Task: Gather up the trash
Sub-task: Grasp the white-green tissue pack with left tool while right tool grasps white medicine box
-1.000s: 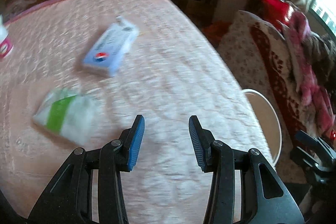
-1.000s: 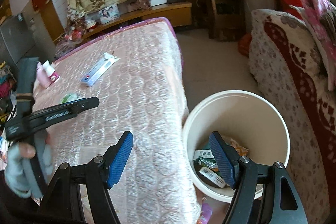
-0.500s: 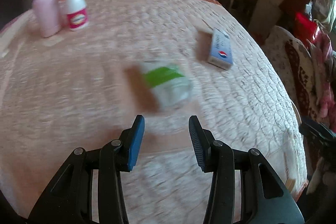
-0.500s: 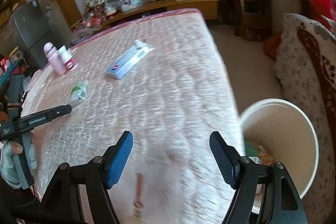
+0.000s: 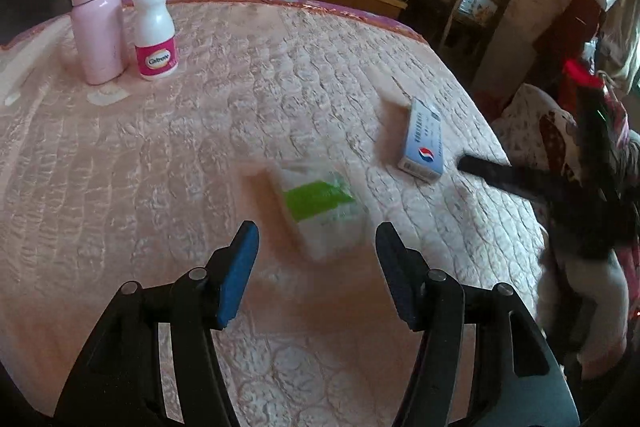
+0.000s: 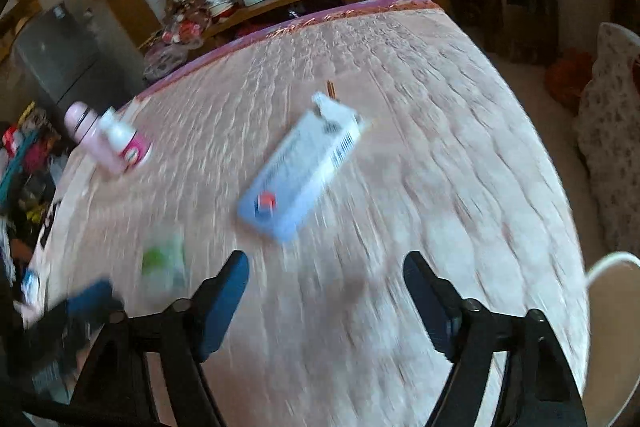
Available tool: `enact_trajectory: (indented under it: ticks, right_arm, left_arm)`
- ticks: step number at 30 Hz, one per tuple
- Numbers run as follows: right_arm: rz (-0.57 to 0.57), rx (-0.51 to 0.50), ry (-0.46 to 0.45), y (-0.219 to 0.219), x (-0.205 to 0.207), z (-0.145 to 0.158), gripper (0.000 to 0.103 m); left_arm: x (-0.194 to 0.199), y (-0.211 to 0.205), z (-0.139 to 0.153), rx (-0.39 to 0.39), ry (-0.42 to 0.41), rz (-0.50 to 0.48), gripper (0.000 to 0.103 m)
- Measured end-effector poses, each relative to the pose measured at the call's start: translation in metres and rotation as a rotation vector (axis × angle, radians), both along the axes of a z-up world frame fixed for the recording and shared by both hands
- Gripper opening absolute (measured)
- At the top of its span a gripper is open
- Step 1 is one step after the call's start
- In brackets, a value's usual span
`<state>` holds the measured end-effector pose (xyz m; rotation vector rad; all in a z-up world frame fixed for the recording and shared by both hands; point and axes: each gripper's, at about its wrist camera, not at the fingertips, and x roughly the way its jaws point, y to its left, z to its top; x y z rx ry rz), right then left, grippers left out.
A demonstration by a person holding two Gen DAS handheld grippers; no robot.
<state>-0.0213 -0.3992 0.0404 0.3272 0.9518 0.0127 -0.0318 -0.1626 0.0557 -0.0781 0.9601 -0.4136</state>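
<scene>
A: Where's the trash?
B: The green-and-white packet [image 5: 320, 211] lies on the bed [image 5: 200, 147], just ahead of your left hand-held gripper [image 5: 314, 239].
A: Grippers?
B: Both are opening, grasping nothing; your right hand-held gripper [image 6: 326, 267] is near the blue box [image 6: 300, 167].

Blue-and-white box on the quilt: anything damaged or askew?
The blue-and-white box lies flat and skewed on the quilt; its far end flap looks torn open and sticks up. Blur hides finer damage.
</scene>
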Motion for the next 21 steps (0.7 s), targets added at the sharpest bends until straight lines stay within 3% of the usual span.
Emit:
enact_trajectory:
  ticks: [5, 10, 13, 21]
  right_arm:
    - [-0.047, 0.029, 0.024, 0.008, 0.059, -0.01, 0.081]
    - [0.003, -0.093, 0.046, 0.026, 0.087, -0.018, 0.08]
    - [0.059, -0.156, 0.03, 0.029, 0.075, -0.016, 0.061]
    - [0.166, -0.102, 0.052, 0.007, 0.008, -0.014, 0.057]
  left_arm:
    - [0.012, -0.001, -0.004, 0.011, 0.009, 0.027, 0.06]
    - [0.021, -0.007, -0.011, -0.001, 0.021, 0.046, 0.06]
    - [0.024, -0.012, -0.014, -0.003, 0.026, 0.052, 0.06]
    - [0.034, -0.028, -0.03, 0.02, 0.062, 0.096, 0.06]
